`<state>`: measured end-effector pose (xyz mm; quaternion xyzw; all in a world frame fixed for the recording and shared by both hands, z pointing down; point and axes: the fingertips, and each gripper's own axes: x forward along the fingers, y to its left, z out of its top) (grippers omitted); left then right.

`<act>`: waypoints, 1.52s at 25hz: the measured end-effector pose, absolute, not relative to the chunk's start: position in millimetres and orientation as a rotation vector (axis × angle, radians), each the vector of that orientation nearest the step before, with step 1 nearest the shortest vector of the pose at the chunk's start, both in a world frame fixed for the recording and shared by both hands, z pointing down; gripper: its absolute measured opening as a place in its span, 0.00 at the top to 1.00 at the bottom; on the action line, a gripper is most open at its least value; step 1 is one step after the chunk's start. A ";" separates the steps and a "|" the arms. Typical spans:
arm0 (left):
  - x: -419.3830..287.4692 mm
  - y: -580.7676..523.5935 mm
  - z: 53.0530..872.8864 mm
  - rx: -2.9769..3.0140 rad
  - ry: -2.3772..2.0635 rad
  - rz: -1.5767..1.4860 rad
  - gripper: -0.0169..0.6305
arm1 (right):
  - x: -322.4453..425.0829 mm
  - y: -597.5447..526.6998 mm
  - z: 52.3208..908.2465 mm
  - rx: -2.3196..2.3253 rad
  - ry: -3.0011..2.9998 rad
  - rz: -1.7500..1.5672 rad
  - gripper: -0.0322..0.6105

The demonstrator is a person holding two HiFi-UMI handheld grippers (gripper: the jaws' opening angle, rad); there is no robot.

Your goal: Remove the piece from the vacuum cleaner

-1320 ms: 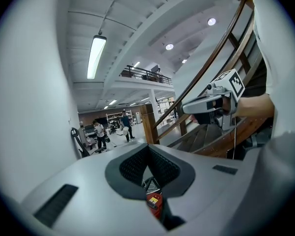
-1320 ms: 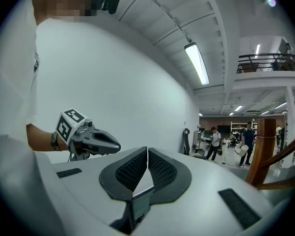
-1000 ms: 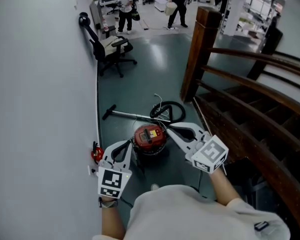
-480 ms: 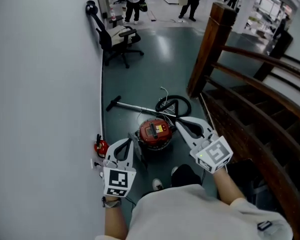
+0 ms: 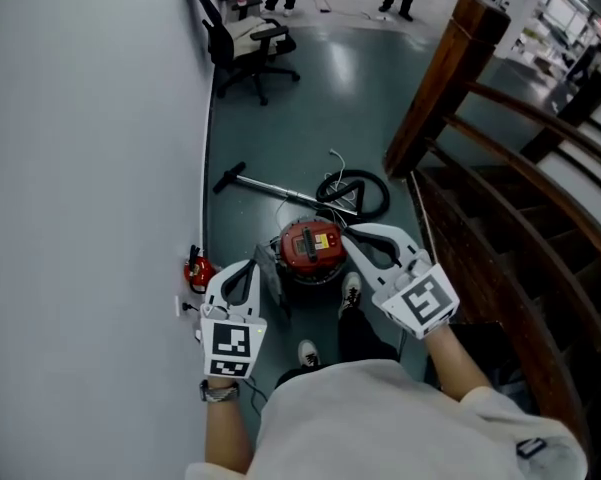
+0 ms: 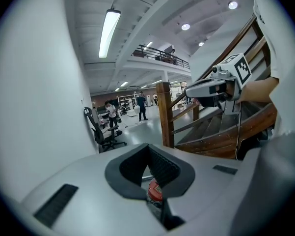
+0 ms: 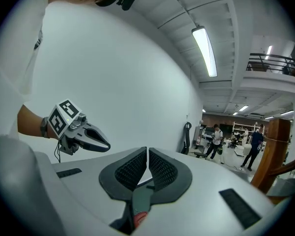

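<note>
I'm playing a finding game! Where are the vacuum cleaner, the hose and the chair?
vacuum cleaner (image 5: 310,245), head view, red lid.
hose (image 5: 384,196), head view, black loop.
chair (image 5: 251,31), head view, seat.

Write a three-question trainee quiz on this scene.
1. True or false: the left gripper holds the red vacuum cleaner.
2. What lies on the floor just beyond the vacuum cleaner? A) a coiled hose B) a bucket C) a ladder
3. Fill in: the jaws of the right gripper are ____.
Key: 1 false; 2 A; 3 shut.
</note>
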<state>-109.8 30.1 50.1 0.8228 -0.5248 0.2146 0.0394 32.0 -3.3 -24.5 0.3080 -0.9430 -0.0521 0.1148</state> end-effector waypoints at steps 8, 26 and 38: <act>-99.7 14.5 64.6 2.507 -1.585 0.693 0.98 | 38.4 -18.5 -3.2 0.858 -2.733 -0.136 0.90; -121.9 -28.5 148.0 2.283 -1.694 0.690 0.98 | 43.0 -74.4 103.9 0.790 -2.632 0.006 0.90; -121.8 -72.6 258.0 2.221 -1.597 0.749 0.98 | 20.5 -132.0 223.0 0.730 -2.572 0.133 0.90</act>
